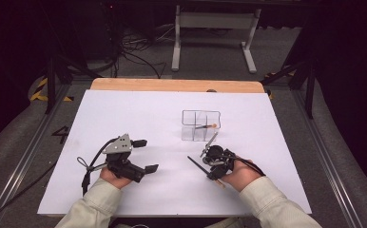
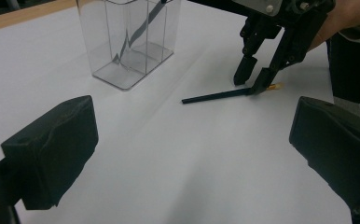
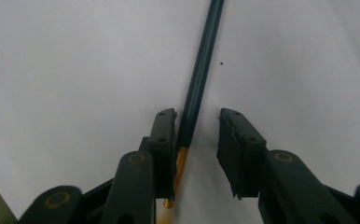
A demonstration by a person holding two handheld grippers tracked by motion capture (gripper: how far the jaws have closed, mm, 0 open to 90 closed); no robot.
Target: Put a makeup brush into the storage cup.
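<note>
A dark pencil (image 1: 196, 165) with a gold ferrule lies flat on the white table (image 1: 148, 114). My right gripper (image 1: 211, 167) points down at its eraser end, open. In the right gripper view the pencil (image 3: 199, 79) runs up between the two jaws and rests against the left one, with a gap to the other; the gripper (image 3: 197, 119) is not closed on it. My left gripper (image 1: 147, 155) rests to the left, wide open and empty (image 2: 192, 149). From there I see the pencil (image 2: 215, 96) and the right gripper (image 2: 255, 83) at its end.
A clear divided container (image 1: 200, 124) stands just beyond the right gripper, with another pencil (image 1: 205, 126) leaning inside it. It appears at the upper left in the left gripper view (image 2: 127, 42). A wooden table edge (image 1: 172, 84) runs along the back.
</note>
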